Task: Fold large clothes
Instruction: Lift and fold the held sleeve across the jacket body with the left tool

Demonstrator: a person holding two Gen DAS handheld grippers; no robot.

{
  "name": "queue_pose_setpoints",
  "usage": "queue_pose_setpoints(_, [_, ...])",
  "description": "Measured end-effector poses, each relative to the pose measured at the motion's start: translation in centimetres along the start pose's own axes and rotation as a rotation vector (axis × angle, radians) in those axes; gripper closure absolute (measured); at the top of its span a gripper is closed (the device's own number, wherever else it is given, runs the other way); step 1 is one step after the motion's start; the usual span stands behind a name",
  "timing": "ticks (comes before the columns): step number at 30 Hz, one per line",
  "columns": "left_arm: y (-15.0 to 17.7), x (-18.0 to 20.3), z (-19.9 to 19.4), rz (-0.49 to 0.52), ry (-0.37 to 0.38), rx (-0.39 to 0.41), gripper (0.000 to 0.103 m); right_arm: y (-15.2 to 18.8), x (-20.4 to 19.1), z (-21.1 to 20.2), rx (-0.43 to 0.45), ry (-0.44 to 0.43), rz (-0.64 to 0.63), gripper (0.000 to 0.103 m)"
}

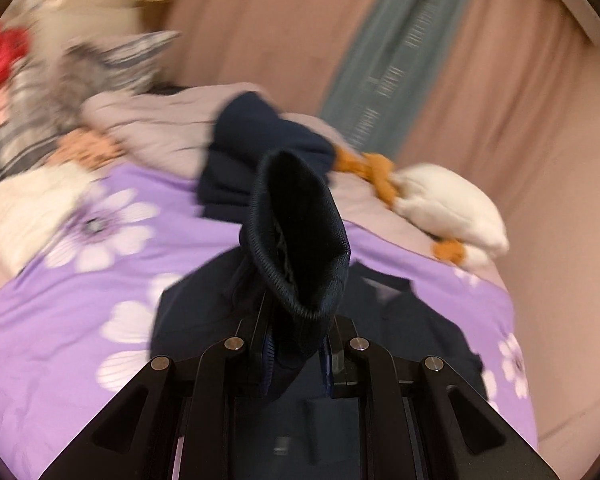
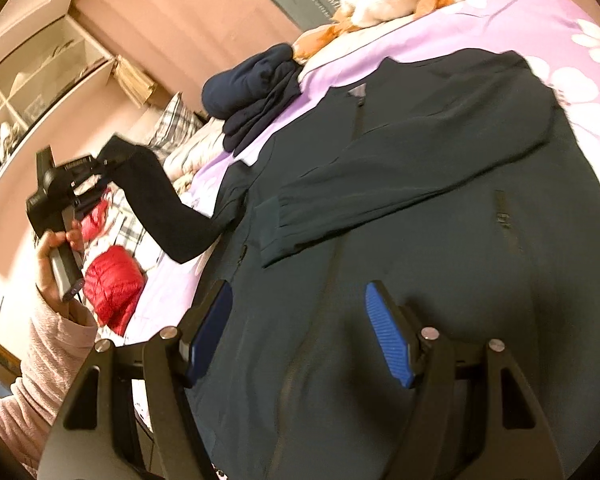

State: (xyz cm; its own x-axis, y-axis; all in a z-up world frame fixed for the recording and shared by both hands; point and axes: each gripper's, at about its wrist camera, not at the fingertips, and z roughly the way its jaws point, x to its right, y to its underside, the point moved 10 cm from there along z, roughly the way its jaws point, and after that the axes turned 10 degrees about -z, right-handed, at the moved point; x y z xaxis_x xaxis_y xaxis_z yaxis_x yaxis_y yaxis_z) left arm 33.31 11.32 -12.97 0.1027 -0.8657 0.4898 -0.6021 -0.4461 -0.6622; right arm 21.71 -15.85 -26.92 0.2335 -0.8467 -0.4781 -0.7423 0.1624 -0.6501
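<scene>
One sleeve (image 2: 164,208) pinched in your left hand-held gripper (image 1: 296,344) may slip; right hand-held gripper (image 2: 300,336) spread, idle over jacket (image 2: 440,220).

Warm, dim indoor light; strong fisheye edge distortion, with motion blur throughout.

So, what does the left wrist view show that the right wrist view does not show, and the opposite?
Only the left wrist view shows, close up, the ribbed cuff of the sleeve, clamped in the left gripper.

Only the right wrist view shows the right gripper, open above the dark jacket, the other sleeve folded across the chest, the person's hand, a red garment and the wall shelves.

Both show the purple floral bed cover, the folded navy clothes and the white plush toy.
</scene>
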Motion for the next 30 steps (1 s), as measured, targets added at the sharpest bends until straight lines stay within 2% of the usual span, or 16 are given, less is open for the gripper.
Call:
queue_pose_setpoints(2, [1.1, 3.1, 0.8, 0.053, 0.033, -0.029, 0.087, 0.1, 0.9, -0.8, 0.017, 0.008, 0.019, 0.033])
queue_pose_setpoints(7, [6.9, 11.8, 4.0, 0.218, 0.115, -0.130, 0.087, 0.4, 3.1, -2.8, 0.050, 0.034, 0.061, 0.033])
queue_pose_setpoints(13, [14.4, 17.7, 9.0, 0.348, 0.154, -0.273, 0.087, 0.9, 5.5, -4.3, 0.063, 0.075, 0.100, 0.033])
queue_pose_setpoints(15, [16.1, 19.2, 10.4, 0.392, 0.153, -0.300, 0.087, 1.2, 6.2, -4.5, 0.066, 0.088, 0.112, 0.033])
queue_pose_setpoints(18, [19.4, 20.4, 12.7, 0.421, 0.155, -0.395, 0.085, 1.7, 7.0, -4.7, 0.063, 0.113, 0.126, 0.033])
queue_pose_setpoints(20, [21.1, 20.8, 13.5, 0.400, 0.173, -0.459, 0.066, 2.0, 7.5, -4.7, 0.054, 0.120, 0.136, 0.033])
queue_pose_setpoints(21, [21.3, 21.0, 13.3, 0.395, 0.181, -0.467, 0.042, 2.0, 7.7, -4.7, 0.051, 0.121, 0.139, 0.032])
queue_pose_setpoints(22, [21.5, 21.0, 13.1, 0.397, 0.190, -0.463, 0.027, 2.1, 7.9, -4.6, 0.047, 0.126, 0.142, 0.031])
queue_pose_setpoints(26, [20.8, 21.3, 11.1, 0.424, 0.243, -0.444, 0.026, 2.0, 8.5, -4.3, 0.048, 0.135, 0.152, 0.030])
queue_pose_setpoints(30, [18.1, 19.6, 9.0, 0.379, 0.273, -0.391, 0.026, 1.2, 8.7, -4.0, 0.052, 0.122, 0.159, 0.030])
